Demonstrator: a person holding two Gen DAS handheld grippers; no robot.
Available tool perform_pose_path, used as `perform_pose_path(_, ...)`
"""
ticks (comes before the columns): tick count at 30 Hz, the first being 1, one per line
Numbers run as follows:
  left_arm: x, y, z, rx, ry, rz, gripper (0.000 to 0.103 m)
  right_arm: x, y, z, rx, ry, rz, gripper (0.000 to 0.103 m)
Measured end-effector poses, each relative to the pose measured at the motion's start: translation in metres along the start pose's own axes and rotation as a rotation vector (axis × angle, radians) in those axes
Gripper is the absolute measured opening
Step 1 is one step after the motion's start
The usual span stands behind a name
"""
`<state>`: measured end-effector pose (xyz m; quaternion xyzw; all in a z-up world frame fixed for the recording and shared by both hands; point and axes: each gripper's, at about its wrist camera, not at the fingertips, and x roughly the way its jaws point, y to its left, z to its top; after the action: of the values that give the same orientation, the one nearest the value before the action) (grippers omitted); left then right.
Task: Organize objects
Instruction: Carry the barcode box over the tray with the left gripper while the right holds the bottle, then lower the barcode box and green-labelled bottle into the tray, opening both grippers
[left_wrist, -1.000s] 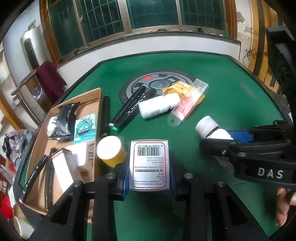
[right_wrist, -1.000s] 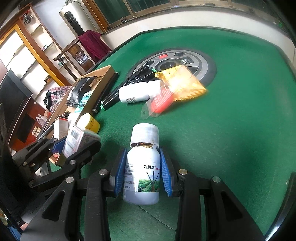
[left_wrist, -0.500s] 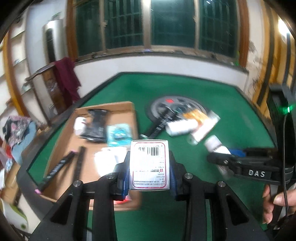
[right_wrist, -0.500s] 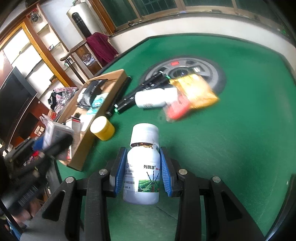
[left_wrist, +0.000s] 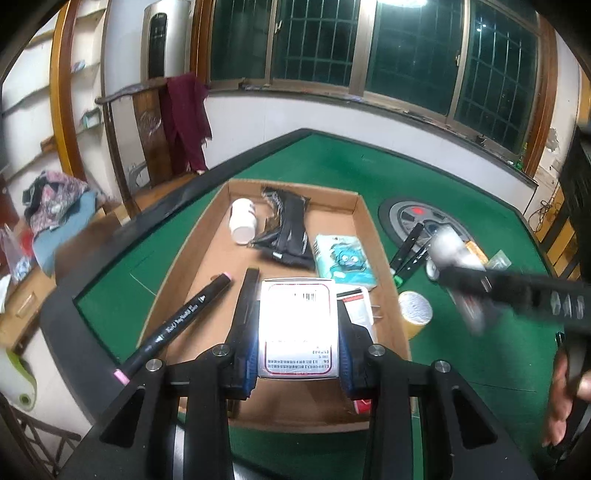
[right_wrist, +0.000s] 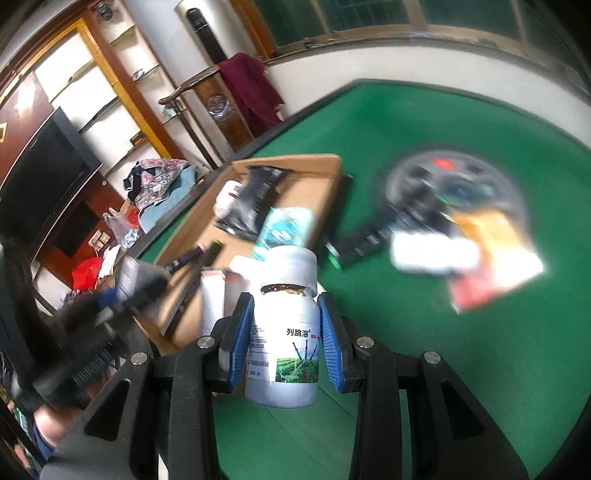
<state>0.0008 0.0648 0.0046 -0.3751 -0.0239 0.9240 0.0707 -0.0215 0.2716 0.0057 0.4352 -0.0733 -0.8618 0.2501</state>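
Box (left_wrist: 298, 325) now over tray (left_wrist: 207, 240), bottle (right_wrist: 284, 332) upright

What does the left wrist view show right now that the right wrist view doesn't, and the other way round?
Left wrist only: the left gripper clamped on the white barcoded box above the cardboard tray, and the yellow-sided tape roll beside the tray.

Right wrist only: the right gripper clamped on the white labelled bottle, and the orange packet on the green table.

Both: the tray, the black pouch and teal tissue pack inside it.
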Motion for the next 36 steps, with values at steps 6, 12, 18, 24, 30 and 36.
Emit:
perform_pose_path(6,0.019,0.006,-0.004,-0.005,0.029,-0.012,0.03,0.054,0.005,0.05,0.025,0.012,-0.044,0.033)
perform_pose_path(12,0.03,0.016,-0.007,-0.013,0.057,-0.023,0.03,0.104,-0.003,0.08,0.061,0.054,-0.077,0.033)
perform_pose_path(18,0.038,0.018,-0.012,-0.012,0.081,-0.035,0.03,0.135,0.0,0.091,0.045,0.066,-0.132,0.033)
perform_pose_path(24,0.042,0.021,-0.015,-0.027,0.098,-0.041,0.03,0.145,-0.007,0.093,0.056,0.095,-0.13,0.033)
perform_pose_path(30,0.044,0.018,-0.016,-0.031,0.116,-0.034,0.031,0.129,-0.011,0.092,0.044,0.08,-0.103,0.041)
perform_pose_path(36,0.029,0.017,-0.017,-0.041,0.103,-0.028,0.031,0.085,-0.018,0.076,0.071,0.041,-0.012,0.042)
